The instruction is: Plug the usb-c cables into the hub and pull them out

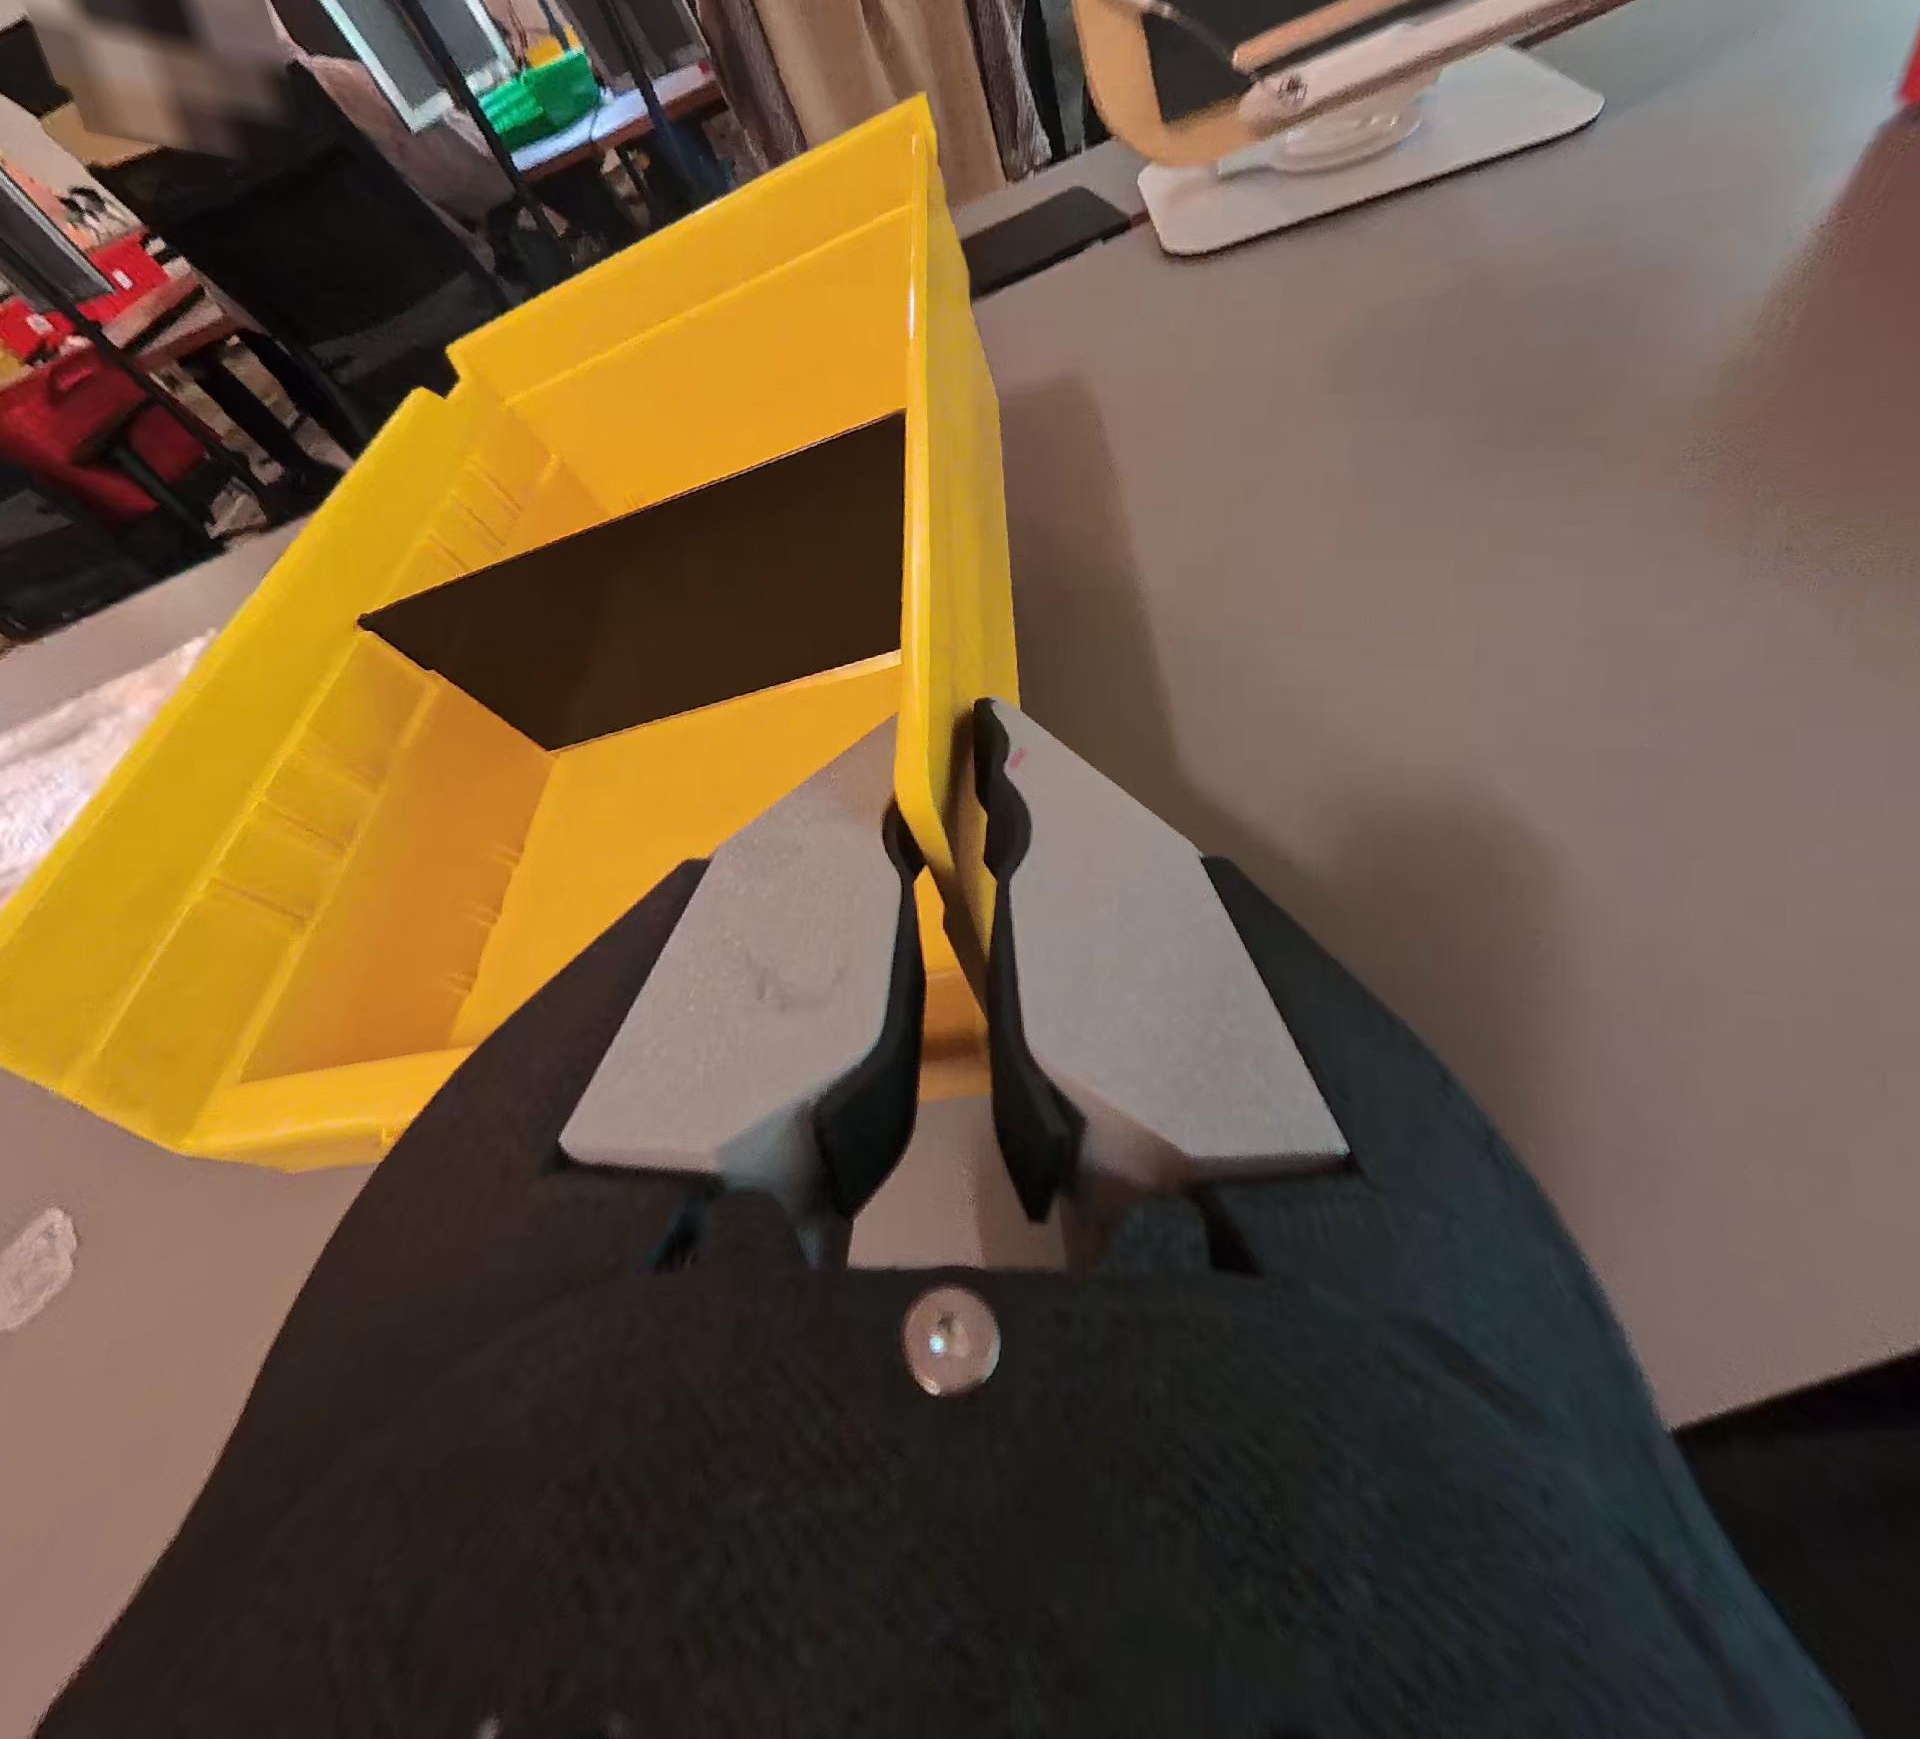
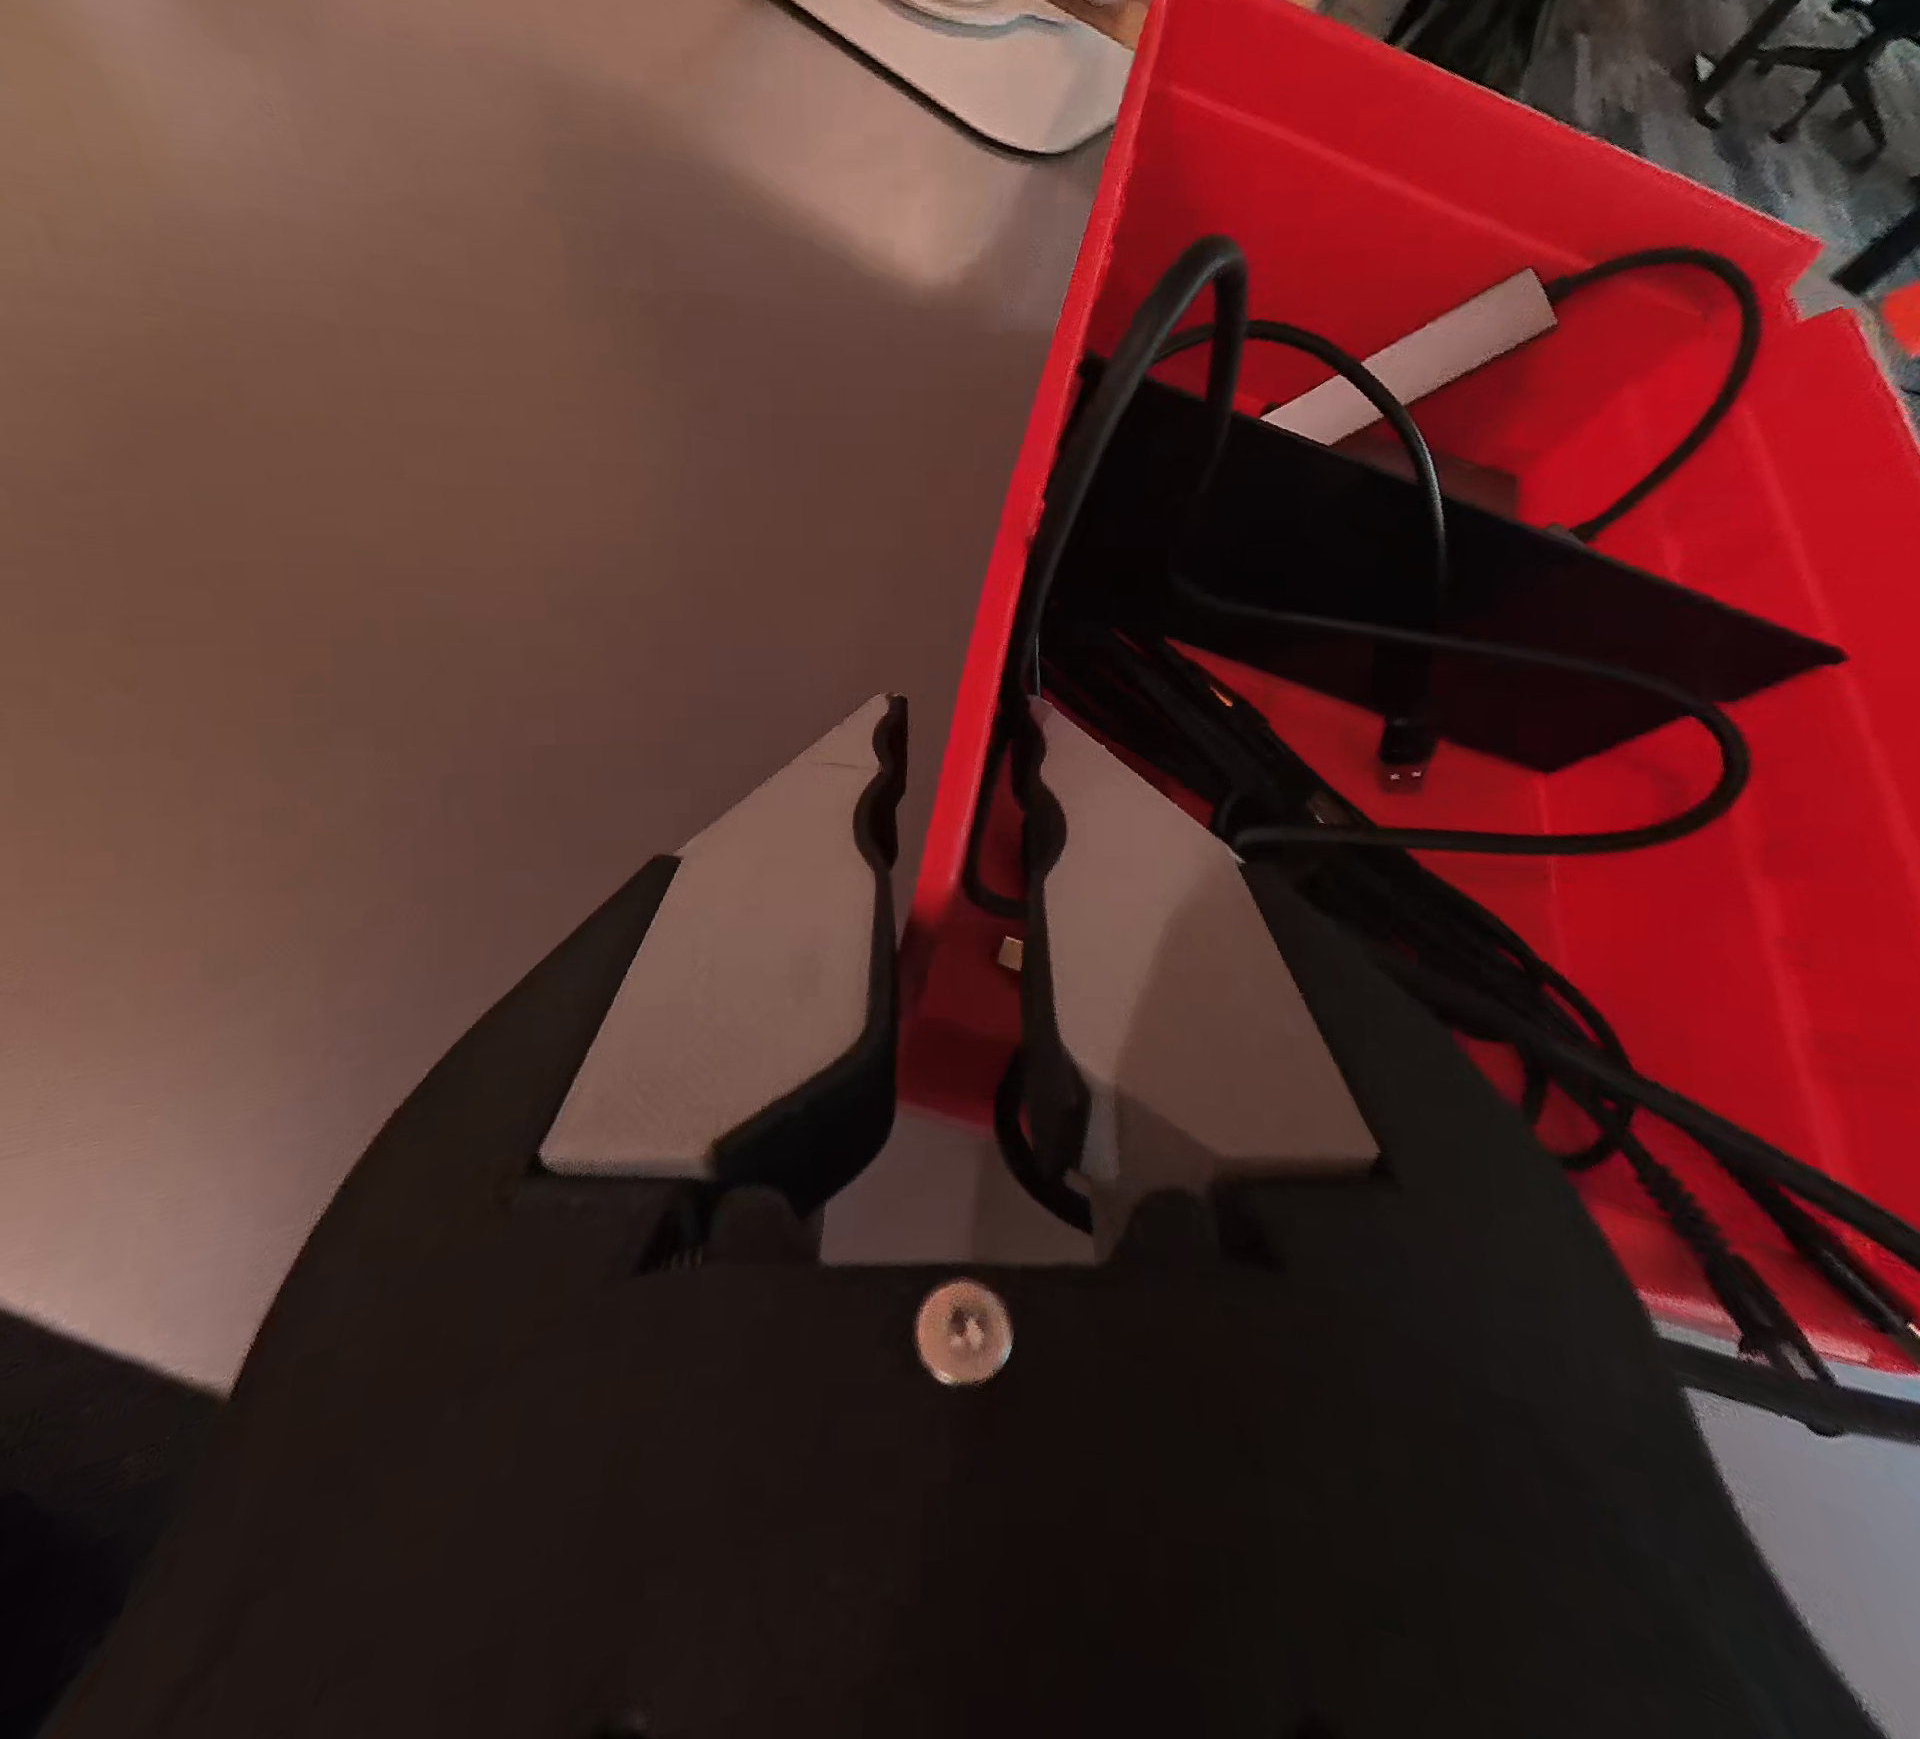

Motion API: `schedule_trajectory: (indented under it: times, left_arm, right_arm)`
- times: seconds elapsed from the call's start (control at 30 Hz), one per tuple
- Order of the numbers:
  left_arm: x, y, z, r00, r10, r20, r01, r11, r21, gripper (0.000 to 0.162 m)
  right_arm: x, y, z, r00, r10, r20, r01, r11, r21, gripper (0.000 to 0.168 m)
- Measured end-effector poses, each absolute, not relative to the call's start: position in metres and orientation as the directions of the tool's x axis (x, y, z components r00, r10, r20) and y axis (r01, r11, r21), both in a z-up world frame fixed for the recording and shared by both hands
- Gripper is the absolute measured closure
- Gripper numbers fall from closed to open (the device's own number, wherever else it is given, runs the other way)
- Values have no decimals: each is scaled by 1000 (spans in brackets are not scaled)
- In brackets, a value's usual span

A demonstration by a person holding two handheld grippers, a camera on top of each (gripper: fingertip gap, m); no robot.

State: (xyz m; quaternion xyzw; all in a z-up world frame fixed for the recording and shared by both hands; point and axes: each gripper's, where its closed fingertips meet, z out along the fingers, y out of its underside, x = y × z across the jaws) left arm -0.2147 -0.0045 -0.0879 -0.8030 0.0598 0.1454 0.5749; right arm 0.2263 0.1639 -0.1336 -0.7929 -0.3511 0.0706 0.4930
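The left gripper [image 1: 940, 816] is clamped on the right-hand wall of a yellow bin [image 1: 312, 910], one finger inside the bin and the other outside, with the thin plastic edge pinched between the black pads. That bin sits on a grey table [image 1: 1455, 650]; a black divider [image 1: 665, 588] stands across its middle, and the compartments I can see into hold nothing. Beyond it, at the far right of the table, is the white base of a monitor stand [image 1: 1371, 141], and off the far left edge there are blurred chairs, stands and red and green crates. The right gripper [image 2: 966, 754] straddles the left-hand wall of a red bin [image 2: 1351, 162], its left finger outside over the table and its right finger inside; the jaws stand a little apart around the wall, and I cannot tell whether the pads actually press on it. Inside the red bin a tangle of black cables [image 2: 1455, 816] loops over a black divider [image 2: 1507, 577], with one plug end [image 2: 1405, 759] lying just near of that divider. The slim silver hub [image 2: 1423, 359] lies in the far compartment, behind the divider, with a black cord curling off its far end. More cables trail out over the near right edge of the bin.
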Motion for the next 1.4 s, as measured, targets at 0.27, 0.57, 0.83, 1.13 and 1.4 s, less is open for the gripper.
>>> schedule_trajectory:
  times: [0.27,0.57,0.83,1.13,1.4]
  left_arm:
    - [-205,-22,-16,920,181,-348,-336,-92,-937,159]
    - [-212,-46,18,919,245,-308,-323,24,-946,159]
    - [-229,-53,16,914,267,-306,-321,16,-947,159]
    - [-175,-60,45,918,179,-353,-374,101,-922,159]
    - [25,-40,36,836,-286,-468,-417,221,-881,159]
  right_arm:
    - [68,62,-116,570,818,82,388,-180,-904,134]
    - [-159,-24,-120,367,929,40,363,-103,-926,120]
    - [-198,-79,-78,219,976,-2,260,-61,-964,103]
    - [-40,-36,-25,256,959,118,149,82,-986,99]
    - [181,102,-22,647,737,195,238,47,-970,104]
